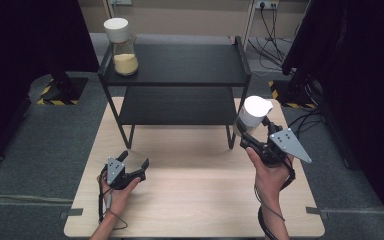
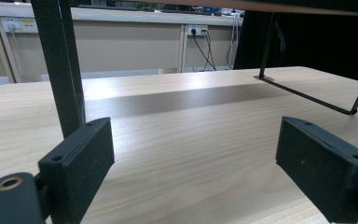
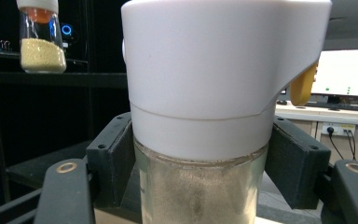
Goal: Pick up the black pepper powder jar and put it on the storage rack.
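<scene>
Two fingers [image 3: 114, 158] clamp the white-lidded jar [image 3: 214, 93], apparently lifted.

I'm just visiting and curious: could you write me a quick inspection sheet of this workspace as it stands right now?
Surface: light wooden table, bare in front; black two-tier shelf stands at its far end.
Job's things: white-lidded glass jar with pale grains, clamped at its glass body in the right gripper; second jar with yellow grains on the top shelf, left corner.
Clutter: nothing seen.
Grippers: right shut on the jar; left gripper open, empty, low over the table.
Cables: one trails from each gripper; more by the back wall sockets.
Surroundings: grey floor, black curtains, hazard-striped stand feet.
</scene>
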